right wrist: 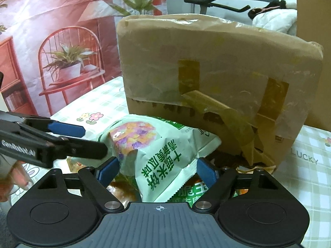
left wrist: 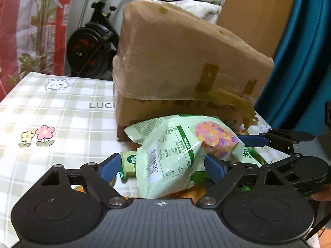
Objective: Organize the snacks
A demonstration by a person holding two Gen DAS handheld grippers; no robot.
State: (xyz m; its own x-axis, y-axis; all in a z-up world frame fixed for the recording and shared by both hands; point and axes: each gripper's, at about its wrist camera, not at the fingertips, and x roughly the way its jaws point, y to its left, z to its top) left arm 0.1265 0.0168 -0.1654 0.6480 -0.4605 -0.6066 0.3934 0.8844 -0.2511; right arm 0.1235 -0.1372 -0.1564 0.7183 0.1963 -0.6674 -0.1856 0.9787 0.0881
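Jaws of left gripper [left wrist: 163, 164] and right gripper [right wrist: 158, 169] straddle one green snack bag [left wrist: 173, 155]; pad contact unclear.

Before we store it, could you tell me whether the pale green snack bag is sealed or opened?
Cannot tell: the green snack bag looks puffy with crimped ends, yet grippers hide parts.

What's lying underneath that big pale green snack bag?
Under the pale green snack bag lie a small green packet and orange-wrapped snacks. The bag covers most of them, so their number stays unknown.
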